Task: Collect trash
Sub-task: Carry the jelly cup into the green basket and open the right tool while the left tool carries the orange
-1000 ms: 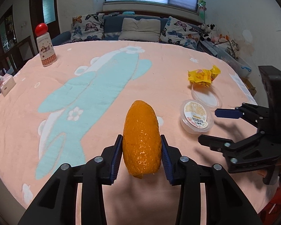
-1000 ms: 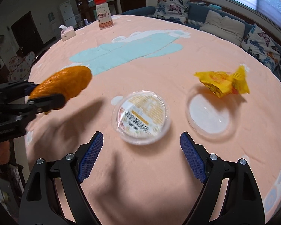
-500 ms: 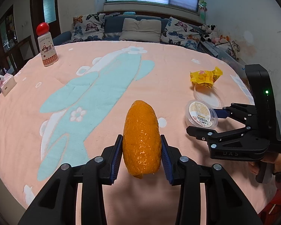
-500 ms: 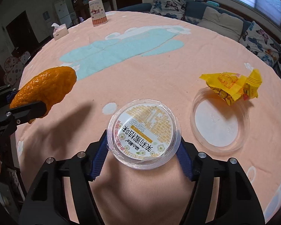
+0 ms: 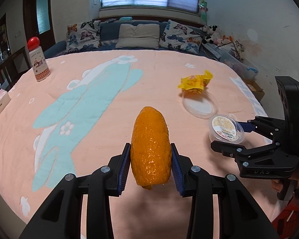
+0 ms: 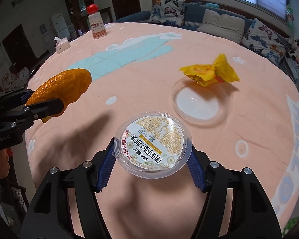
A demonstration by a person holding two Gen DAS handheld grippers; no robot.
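— Since the shallow clear plastic cup with the printed paper label is thin-walled, would you call it fragile?

— Light and springy, I'd judge; squeeze hard and the wall buckles or the cup pops out. The right gripper is clenched across its widest part, just under the rim, holding it clear of the peach blanket with the pale-blue pattern.

— And the dimpled orange citrus peel?

— Soft, slightly grippy, nearly weightless. The left gripper clamps it by its flanks above the blanket.

— What's left?

— The crumpled yellow foil wrapper and the flat clear plastic lid touching it; the lid looks slippery, best taken by its edge.
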